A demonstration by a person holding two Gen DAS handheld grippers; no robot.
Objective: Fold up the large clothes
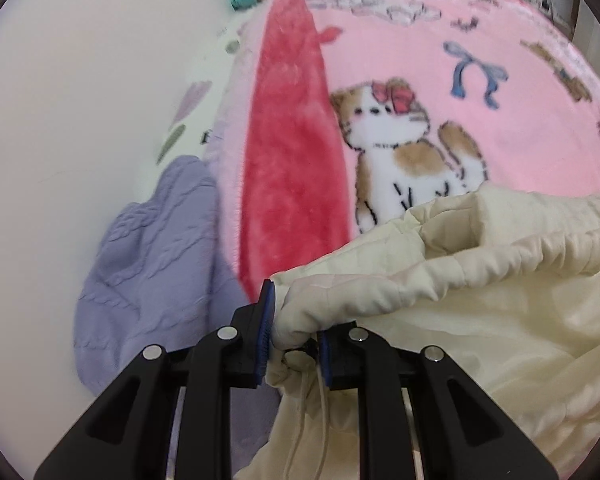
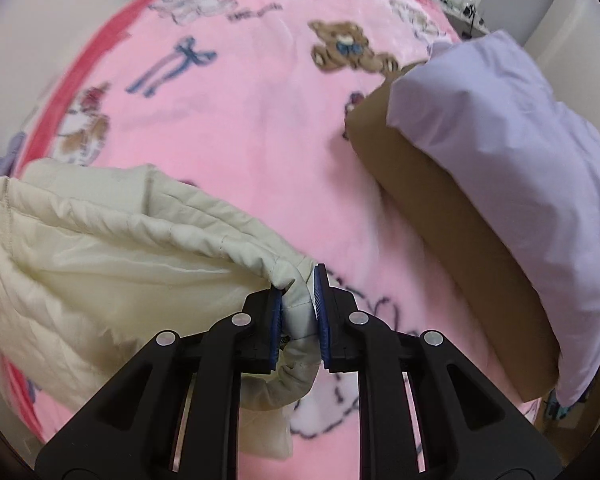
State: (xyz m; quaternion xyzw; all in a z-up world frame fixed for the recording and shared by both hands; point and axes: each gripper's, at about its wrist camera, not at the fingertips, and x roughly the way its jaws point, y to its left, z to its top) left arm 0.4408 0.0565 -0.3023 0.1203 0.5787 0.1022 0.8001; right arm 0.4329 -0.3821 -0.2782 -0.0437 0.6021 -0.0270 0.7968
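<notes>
Both the left gripper [image 1: 294, 338] and right gripper [image 2: 298, 312] have jaws pinching the cream quilted jacket's [image 1: 479, 300] gathered hem above the pink blanket [image 2: 260, 120].

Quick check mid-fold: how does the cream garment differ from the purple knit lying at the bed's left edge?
The cream garment is smooth, quilted fabric with a gathered hem; the purple knit has a raised cable texture. The cream garment is clamped at its hem by the left gripper and the right gripper; the purple knit is in neither gripper. Both are over the pink blanket.
</notes>
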